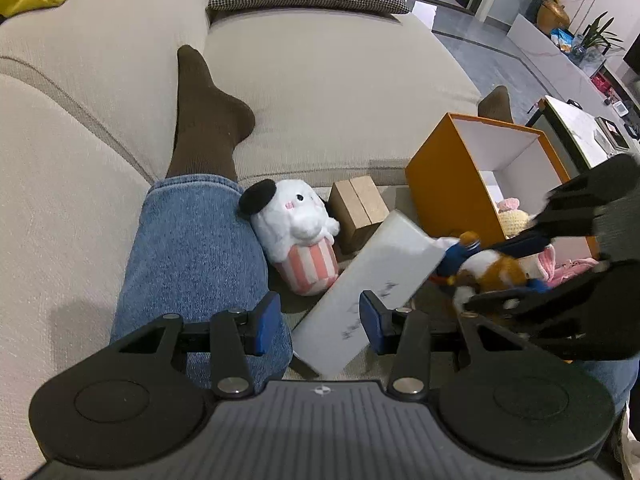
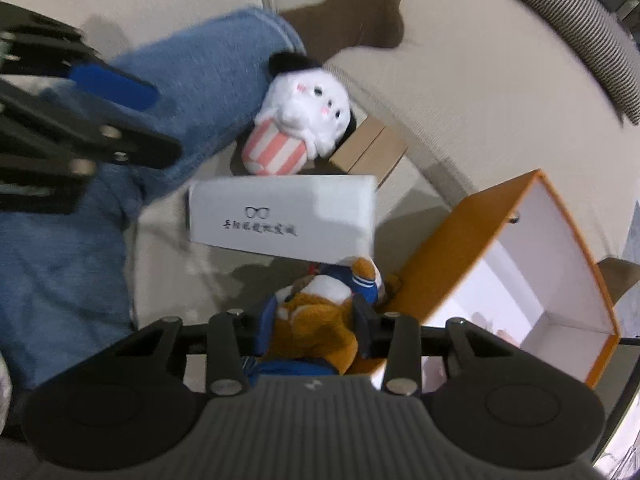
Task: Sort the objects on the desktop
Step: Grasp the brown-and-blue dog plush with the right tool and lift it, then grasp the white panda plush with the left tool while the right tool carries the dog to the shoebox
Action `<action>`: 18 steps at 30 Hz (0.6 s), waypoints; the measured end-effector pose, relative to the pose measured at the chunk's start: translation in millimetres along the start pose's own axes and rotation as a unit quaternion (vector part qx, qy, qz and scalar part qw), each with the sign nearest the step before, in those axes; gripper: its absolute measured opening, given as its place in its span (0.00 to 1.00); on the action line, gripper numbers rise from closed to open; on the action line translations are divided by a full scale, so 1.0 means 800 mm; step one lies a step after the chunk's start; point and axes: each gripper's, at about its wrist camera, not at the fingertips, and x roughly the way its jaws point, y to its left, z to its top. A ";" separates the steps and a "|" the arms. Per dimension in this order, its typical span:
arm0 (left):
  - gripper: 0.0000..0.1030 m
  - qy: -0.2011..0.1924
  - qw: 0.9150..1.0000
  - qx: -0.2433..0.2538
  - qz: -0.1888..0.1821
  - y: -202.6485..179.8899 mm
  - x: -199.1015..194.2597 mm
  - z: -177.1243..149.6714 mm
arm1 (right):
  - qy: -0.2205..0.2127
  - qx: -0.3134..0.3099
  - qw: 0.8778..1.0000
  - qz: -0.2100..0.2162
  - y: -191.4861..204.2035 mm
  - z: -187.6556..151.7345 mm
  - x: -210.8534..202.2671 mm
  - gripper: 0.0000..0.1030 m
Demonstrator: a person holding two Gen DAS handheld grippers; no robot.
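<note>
My right gripper [image 2: 318,326] is shut on a brown-and-white plush toy in blue clothes [image 2: 320,312], held beside the open orange box [image 2: 460,240]; both show in the left wrist view, the toy [image 1: 492,268] by the orange box [image 1: 448,176]. My left gripper [image 1: 318,322] is open and empty above a white glasses box [image 1: 372,280], which also shows in the right wrist view [image 2: 280,212]. A white plush in a pink-striped cup [image 1: 298,236] lies by my knee. A brown cardboard box [image 1: 360,208] sits behind it.
Everything lies on a beige sofa [image 1: 320,80]. My jeans-clad leg [image 1: 192,248] and brown sock [image 1: 204,120] are on the left. Pink soft items [image 1: 560,264] lie inside the orange box. A side table [image 1: 580,128] stands at the far right.
</note>
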 end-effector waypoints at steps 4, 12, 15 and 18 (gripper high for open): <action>0.49 0.008 1.000 -0.014 0.006 -0.001 0.007 0.009 | -0.039 0.002 0.999 -0.008 -0.001 -0.009 -0.042 0.40; 0.54 0.025 0.998 -0.050 0.028 0.005 0.041 0.029 | -0.126 0.046 0.991 -0.028 -0.045 -0.020 -0.114 0.40; 0.54 0.033 0.997 -0.066 0.033 0.007 0.063 0.035 | -0.149 0.077 0.985 -0.038 -0.075 -0.027 -0.126 0.40; 0.54 0.047 0.995 -0.081 0.033 0.011 0.089 0.038 | -0.164 0.114 0.979 -0.029 -0.106 -0.042 -0.126 0.40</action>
